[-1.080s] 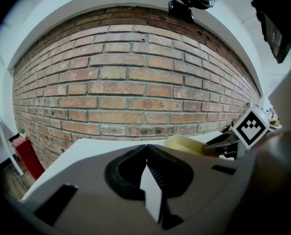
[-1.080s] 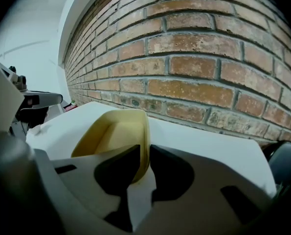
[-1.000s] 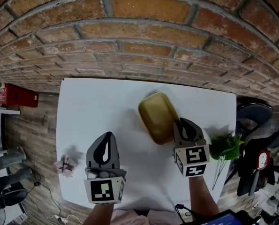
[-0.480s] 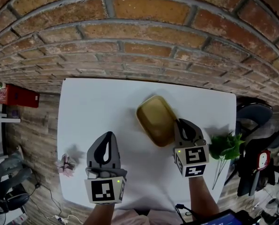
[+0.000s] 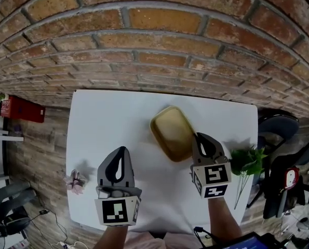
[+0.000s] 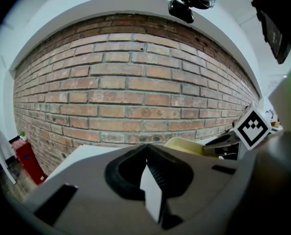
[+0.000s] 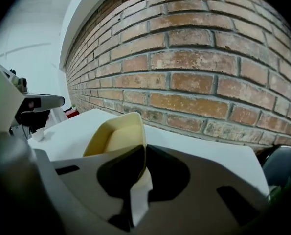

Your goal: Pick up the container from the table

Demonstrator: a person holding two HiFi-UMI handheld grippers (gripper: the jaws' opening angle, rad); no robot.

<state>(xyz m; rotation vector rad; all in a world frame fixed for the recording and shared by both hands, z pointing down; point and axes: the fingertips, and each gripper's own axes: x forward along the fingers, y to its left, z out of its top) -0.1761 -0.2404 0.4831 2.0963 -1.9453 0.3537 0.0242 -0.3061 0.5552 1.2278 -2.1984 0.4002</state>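
Observation:
A shallow yellow container [image 5: 171,133] lies on the white table [image 5: 107,118], tipped a little off the surface. My right gripper [image 5: 198,137] is at its near right corner. In the right gripper view the jaws are closing, and the container's thin rim [image 7: 118,133] runs between the tips of the right gripper [image 7: 144,148], where it is pinched. My left gripper [image 5: 121,150] hovers over the table's near left part, apart from the container. The left gripper [image 6: 146,147] has its tips together with nothing between them. Its view also catches the container [image 6: 184,145] beside the right gripper [image 6: 223,143].
A green plant sprig [image 5: 247,162] lies at the table's right edge. A small pink object [image 5: 75,181] sits at the near left edge. A brick wall [image 5: 159,45] stands behind the table, a dark chair [image 5: 276,126] at right, and a red box [image 5: 22,110] on the floor at left.
The container has shifted slightly left and turned a little at the right gripper's tip. Both hands stay almost where they were.

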